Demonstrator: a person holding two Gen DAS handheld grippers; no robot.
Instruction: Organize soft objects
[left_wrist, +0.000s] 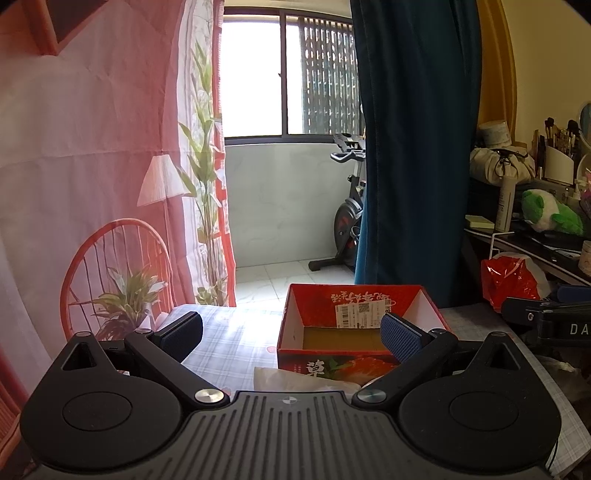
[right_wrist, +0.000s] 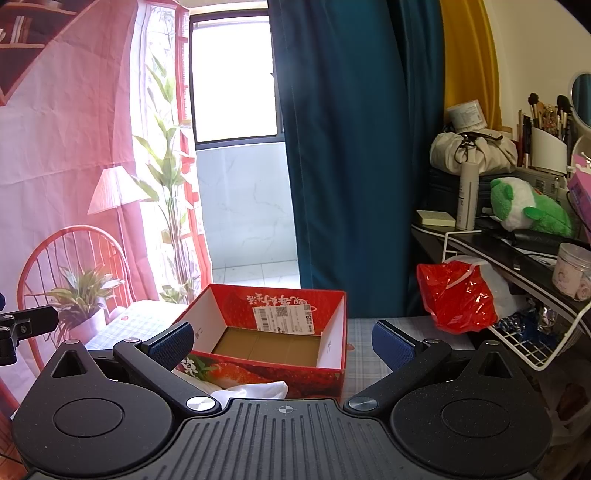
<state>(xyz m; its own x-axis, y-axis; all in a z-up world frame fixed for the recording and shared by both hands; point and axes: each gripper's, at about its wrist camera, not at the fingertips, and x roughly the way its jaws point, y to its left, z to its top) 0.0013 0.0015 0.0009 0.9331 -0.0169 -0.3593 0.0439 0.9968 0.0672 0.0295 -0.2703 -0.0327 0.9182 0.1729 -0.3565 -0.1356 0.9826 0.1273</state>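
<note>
From your left wrist: your left gripper (left_wrist: 291, 334) is spread wide and holds nothing. One red box (left_wrist: 354, 328) sits just ahead on the checked table (left_wrist: 236, 332), nothing inside it; one white cloth (left_wrist: 295, 378) lies against its near wall.

From your right wrist: your right gripper (right_wrist: 282, 343) is also spread and bare. Same single box (right_wrist: 273, 332), same cloth (right_wrist: 255, 389) outside. Sorting looks unstarted.
</note>
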